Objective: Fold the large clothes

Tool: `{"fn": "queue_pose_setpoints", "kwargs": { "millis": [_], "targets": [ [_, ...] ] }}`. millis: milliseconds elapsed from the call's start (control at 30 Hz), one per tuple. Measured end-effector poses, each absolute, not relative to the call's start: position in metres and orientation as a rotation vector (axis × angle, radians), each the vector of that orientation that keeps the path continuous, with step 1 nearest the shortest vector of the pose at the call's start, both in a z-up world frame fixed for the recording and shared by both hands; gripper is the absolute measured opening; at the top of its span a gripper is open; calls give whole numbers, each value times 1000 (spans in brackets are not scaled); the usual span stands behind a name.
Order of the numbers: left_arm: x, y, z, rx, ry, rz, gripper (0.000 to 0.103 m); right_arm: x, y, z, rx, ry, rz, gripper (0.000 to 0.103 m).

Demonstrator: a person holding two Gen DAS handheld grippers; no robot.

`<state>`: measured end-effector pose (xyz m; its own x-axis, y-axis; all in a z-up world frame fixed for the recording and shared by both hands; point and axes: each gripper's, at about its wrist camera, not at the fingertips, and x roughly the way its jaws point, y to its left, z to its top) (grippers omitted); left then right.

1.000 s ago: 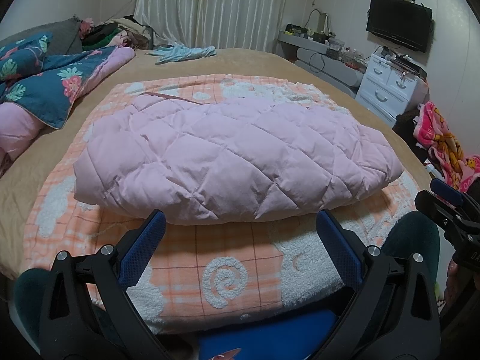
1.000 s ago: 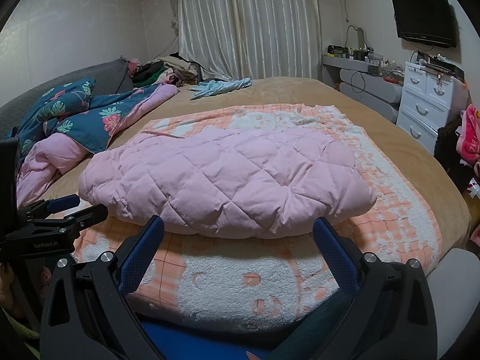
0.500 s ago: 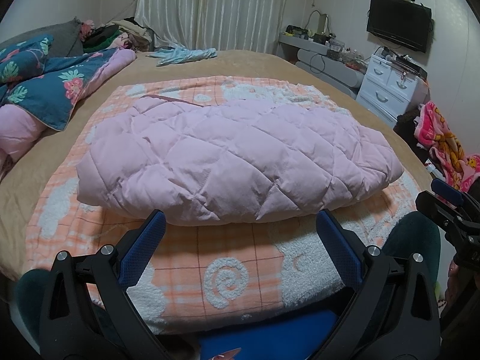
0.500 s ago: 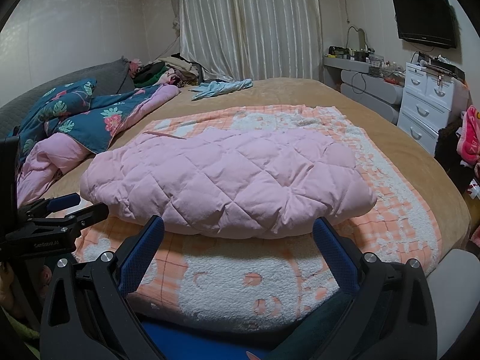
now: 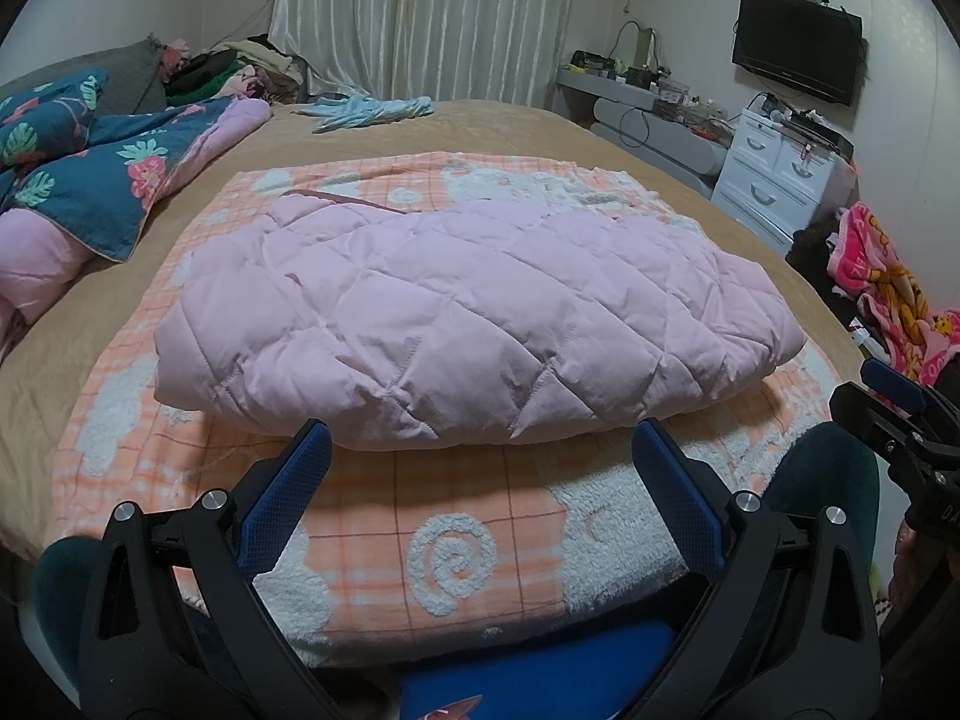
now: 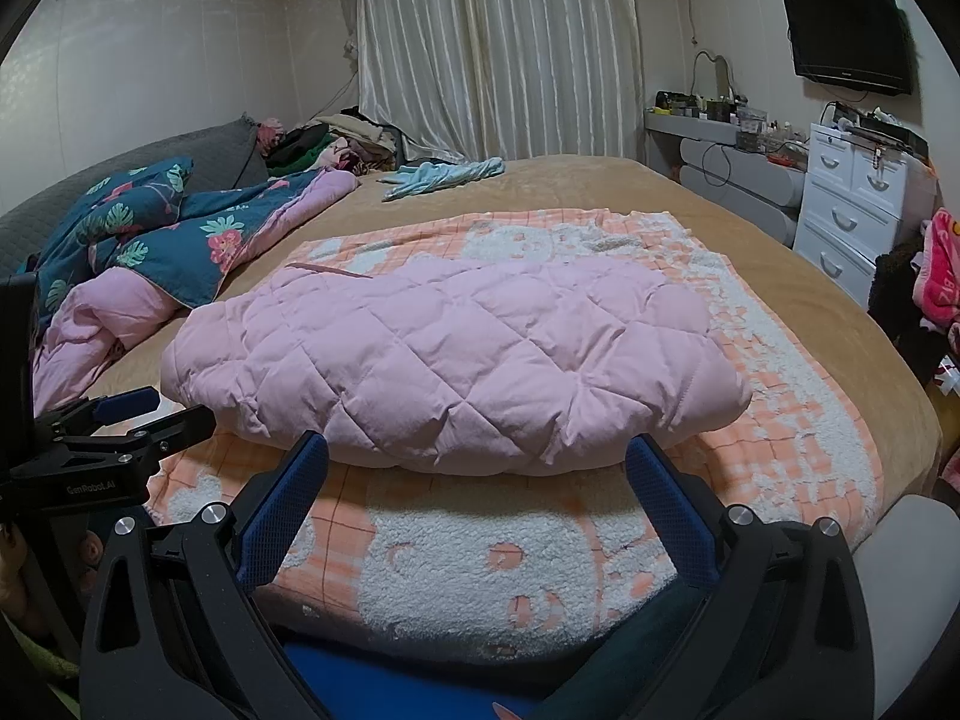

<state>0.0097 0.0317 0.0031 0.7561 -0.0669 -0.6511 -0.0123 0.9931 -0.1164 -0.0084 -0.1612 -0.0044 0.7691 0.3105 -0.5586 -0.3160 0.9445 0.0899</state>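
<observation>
- A big pink puffy coat lies folded in a thick bundle on the bed.
- The coat sits on an orange and white fuzzy blanket, near the middle of it.
- The blanket is spread flat over the tan bed cover.
- The left gripper is down low at the near edge of the bed, just in front of the coat.
- Its two blue fingers are spread wide apart, and nothing is between them.
- The right gripper is low at the near edge too, and its claw is also wide and holds nothing.
- The finger tips seem very close to the coat's front edge, but it is hard to say if they touch it.
- A dark blue blanket with flowers is bunched up on the left side of the bed, well apart from the coat.
- A light blue cloth lies at the far end of the bed, near the curtains.
- A white set of drawers stands by the right wall, under a black TV.
</observation>
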Motion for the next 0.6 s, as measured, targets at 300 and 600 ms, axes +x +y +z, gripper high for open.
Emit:
{"fn": "queue_pose_setpoints", "kwargs": {
  "millis": [300,600],
  "targets": [
    [8,32,2,-127,721,-28,94,-11,-161,-5,-5,595,327,99],
    [11,38,0,-154,729,-17,94,-12,-172,-2,24,592,293,99]
  ]
}}
